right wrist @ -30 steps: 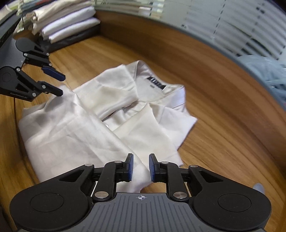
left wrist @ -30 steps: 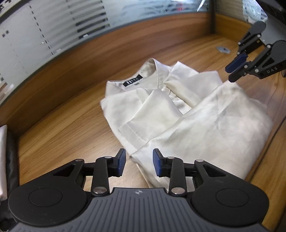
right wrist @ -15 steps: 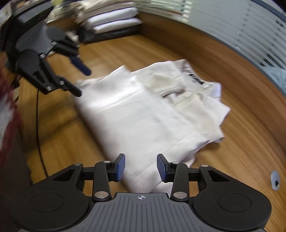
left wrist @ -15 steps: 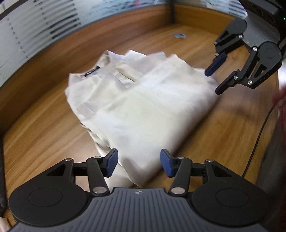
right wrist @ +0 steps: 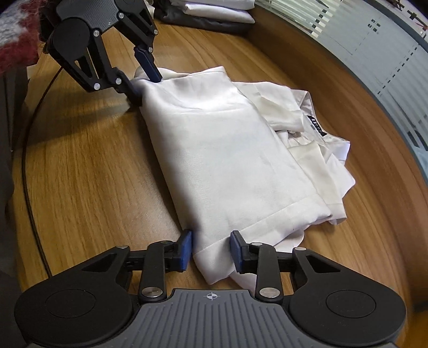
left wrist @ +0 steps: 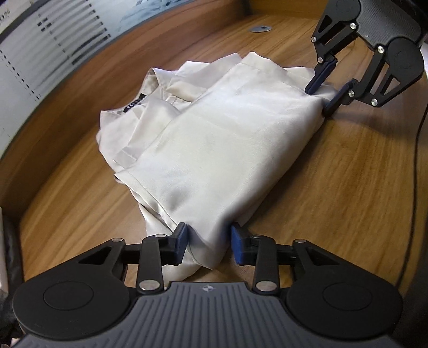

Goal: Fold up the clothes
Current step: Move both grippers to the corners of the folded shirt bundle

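Note:
A cream shirt [left wrist: 227,139] lies folded on the wooden table [left wrist: 334,203], its collar and black label on the far side. My left gripper [left wrist: 207,241] straddles one corner of the near folded edge. Its jaws are closing, with the fabric bunched between the blue pads [left wrist: 181,239] but not pinched flat. My right gripper [right wrist: 211,249] straddles the other corner of the shirt [right wrist: 232,150]; it too is closing with cloth between its pads. Each wrist view shows the other gripper over the far corner: the right gripper [left wrist: 319,100] and the left gripper [right wrist: 145,89].
A stack of folded clothes [right wrist: 214,13] sits at the table's far end. A black cable [right wrist: 29,192] runs across the wood on the person's side. A metal grommet [left wrist: 260,28] is set in the tabletop. A red-and-grey sleeve [right wrist: 16,40] shows top left. Frosted glass [right wrist: 374,40] lines the curved far edge.
The lower part of the shirt now lies folded over its front. Both grippers have dropped to the near folded edge, and each has come down around a corner with jaws narrower than half a second ago.

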### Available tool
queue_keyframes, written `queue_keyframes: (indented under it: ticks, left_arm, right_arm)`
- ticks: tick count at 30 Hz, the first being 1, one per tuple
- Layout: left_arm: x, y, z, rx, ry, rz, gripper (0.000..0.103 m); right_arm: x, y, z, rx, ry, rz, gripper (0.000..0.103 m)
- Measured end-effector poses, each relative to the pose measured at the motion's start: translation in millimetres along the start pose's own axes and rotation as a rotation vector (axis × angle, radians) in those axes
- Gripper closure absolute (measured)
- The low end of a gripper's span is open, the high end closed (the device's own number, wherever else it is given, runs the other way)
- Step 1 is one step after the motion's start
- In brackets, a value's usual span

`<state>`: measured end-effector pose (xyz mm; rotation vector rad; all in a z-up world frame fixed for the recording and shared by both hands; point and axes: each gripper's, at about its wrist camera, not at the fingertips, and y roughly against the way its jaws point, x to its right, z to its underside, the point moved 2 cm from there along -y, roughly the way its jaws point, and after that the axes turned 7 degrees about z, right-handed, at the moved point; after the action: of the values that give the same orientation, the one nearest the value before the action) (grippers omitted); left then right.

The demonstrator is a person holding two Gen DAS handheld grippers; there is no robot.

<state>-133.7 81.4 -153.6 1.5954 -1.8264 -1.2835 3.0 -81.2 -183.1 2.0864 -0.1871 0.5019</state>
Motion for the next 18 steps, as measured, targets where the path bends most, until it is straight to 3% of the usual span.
queue_keyframes:
  ticks: [3,18]
  left_arm:
    - [-1,-1,-2,0.002,0.007,-0.018,0.068]
    - [-10,-12,-9,0.01,0.054,-0.067,0.067]
  right_arm:
    - [0,-2,-3,0.001,0.009,0.007,0.077]
    - [10,-13,-8,-0.014,-0.031,0.053,0.077]
